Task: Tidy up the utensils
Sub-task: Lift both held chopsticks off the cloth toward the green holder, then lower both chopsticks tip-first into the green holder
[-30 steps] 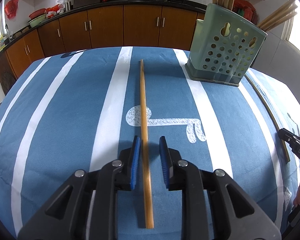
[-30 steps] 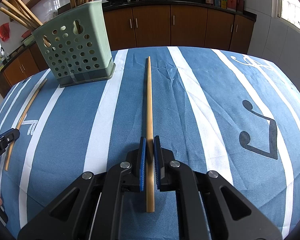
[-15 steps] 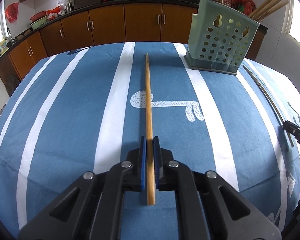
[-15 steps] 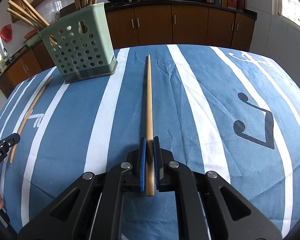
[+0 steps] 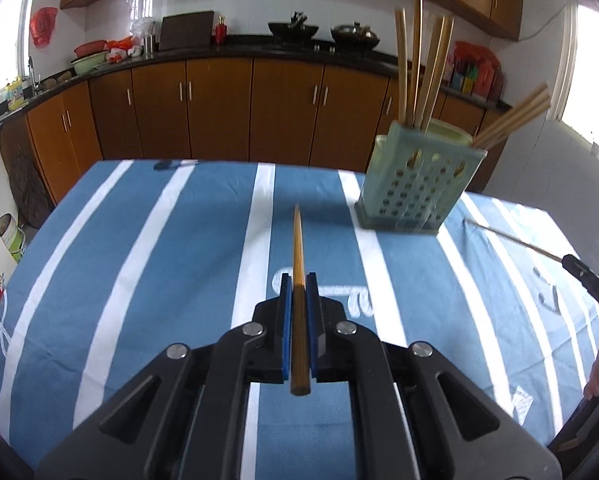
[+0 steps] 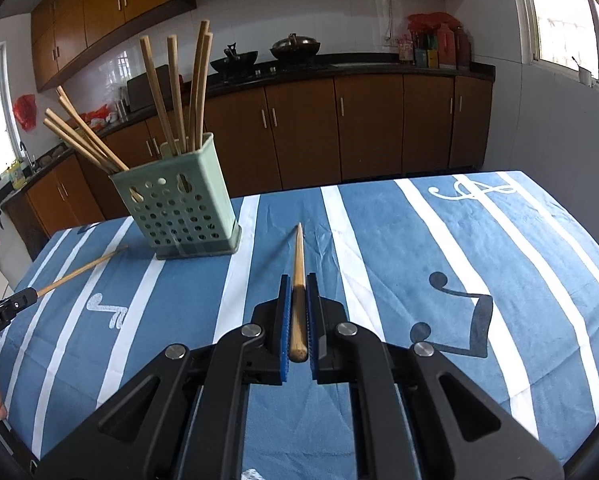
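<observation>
The left gripper had its blue ribbed pads clamped on a long, round wooden chopstick, tapered toward its far tip and held in the air above the blue cloth with white stripes. The right gripper pinched a paler chopstick of its own the same way, smooth-grained and blunt at the near end. Between them, toward the far edge of the table, stood a pale green plastic holder, square-sided and punched with round holes, bristling with upright and leaning chopsticks.
</observation>
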`<state>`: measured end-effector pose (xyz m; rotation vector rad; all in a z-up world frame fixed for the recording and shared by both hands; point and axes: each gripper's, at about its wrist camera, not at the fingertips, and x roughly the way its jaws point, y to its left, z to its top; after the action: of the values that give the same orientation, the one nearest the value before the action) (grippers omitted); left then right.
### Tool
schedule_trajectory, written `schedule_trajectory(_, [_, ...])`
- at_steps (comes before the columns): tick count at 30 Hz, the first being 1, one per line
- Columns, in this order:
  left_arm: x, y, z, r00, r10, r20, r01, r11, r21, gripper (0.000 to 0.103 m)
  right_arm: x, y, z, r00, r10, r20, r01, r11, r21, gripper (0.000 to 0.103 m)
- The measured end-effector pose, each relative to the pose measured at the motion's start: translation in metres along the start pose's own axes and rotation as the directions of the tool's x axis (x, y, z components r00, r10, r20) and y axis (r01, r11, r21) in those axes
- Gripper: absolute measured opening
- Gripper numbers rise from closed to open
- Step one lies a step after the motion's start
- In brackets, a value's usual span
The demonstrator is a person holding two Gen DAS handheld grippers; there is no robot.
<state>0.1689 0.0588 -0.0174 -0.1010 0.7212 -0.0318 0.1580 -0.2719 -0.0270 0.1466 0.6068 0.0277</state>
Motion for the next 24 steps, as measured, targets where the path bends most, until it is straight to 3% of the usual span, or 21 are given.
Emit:
schedule_trajectory(10, [-0.04,0.001,0.032,0.988,-0.04,0.15,0.048,0.998,-0.051,0.008,-0.025,0.003,0.023,0.994,0.035,0.101,-0.036,0.999,0.004,0.008])
schedule_trajectory(18, [-0.06,-0.016,0.053,0.977,-0.068,0.2,0.064,0.998,0.027,0.008,-0.037,0.008,0.046,0.986,0.075,0.15,-0.076,0.997,0.002,0.008])
schedule_trajectory(24, [-0.076,-0.032,0.079,0.965,-0.139,0.223,0.128,0.99,0.065,0.008,-0.051,0.018,0.073,0.973,0.137,0.185,-0.138,0.99,-0.006,0.008])
